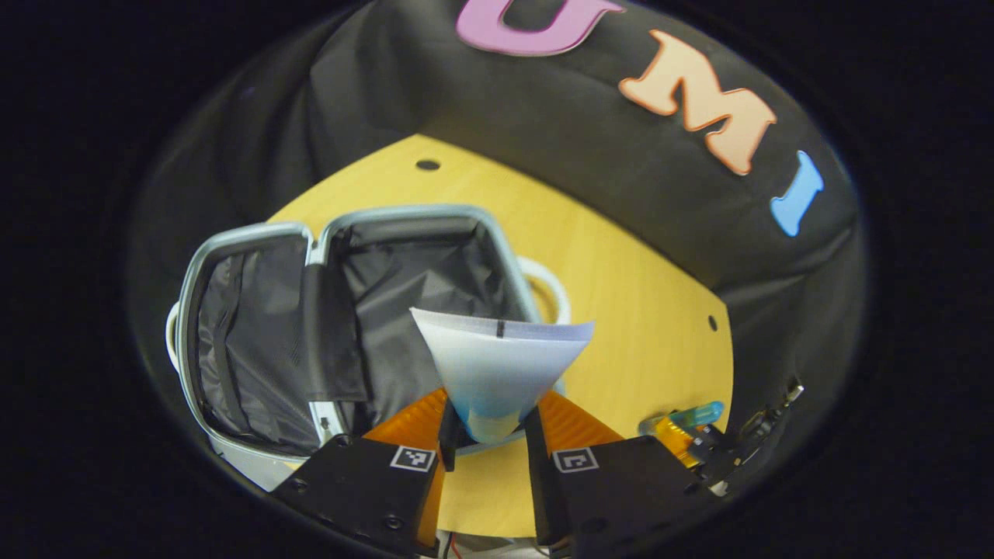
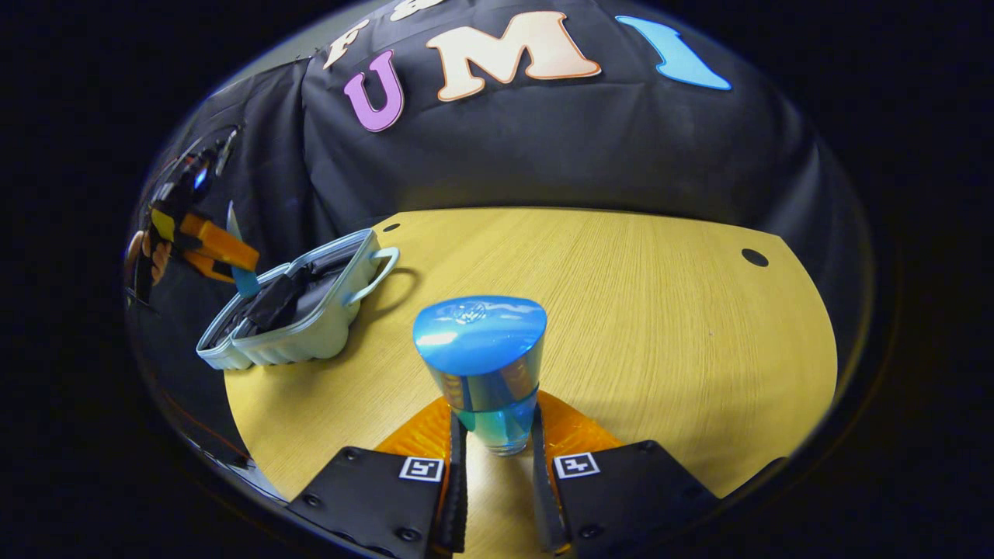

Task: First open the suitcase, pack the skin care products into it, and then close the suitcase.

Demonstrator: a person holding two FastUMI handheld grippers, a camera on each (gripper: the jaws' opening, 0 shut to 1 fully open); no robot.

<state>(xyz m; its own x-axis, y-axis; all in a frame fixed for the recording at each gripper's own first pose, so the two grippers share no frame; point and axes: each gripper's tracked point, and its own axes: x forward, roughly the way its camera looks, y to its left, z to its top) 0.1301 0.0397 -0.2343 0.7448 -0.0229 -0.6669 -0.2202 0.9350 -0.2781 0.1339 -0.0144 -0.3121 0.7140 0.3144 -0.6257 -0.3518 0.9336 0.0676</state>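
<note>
The pale blue suitcase (image 1: 256, 334) lies open on the wooden table, its grey lining bare inside; in the right gripper view the suitcase (image 2: 295, 314) sits at the table's left. My left gripper (image 1: 491, 435) is shut on a white and blue tube (image 1: 497, 373), held above the suitcase's near right edge with the crimped end pointing away. My right gripper (image 2: 494, 450) is shut on a blue bottle with a glossy blue cap (image 2: 481, 349), over the table's middle. The left gripper with its tube (image 2: 237, 248) hangs above the suitcase, seen from the right.
The round wooden table (image 2: 660, 326) has small holes near its rim and open surface right of the suitcase. The suitcase's white handle (image 1: 547, 287) points toward the far side. The right gripper with its bottle (image 1: 691, 423) shows at the table's right edge.
</note>
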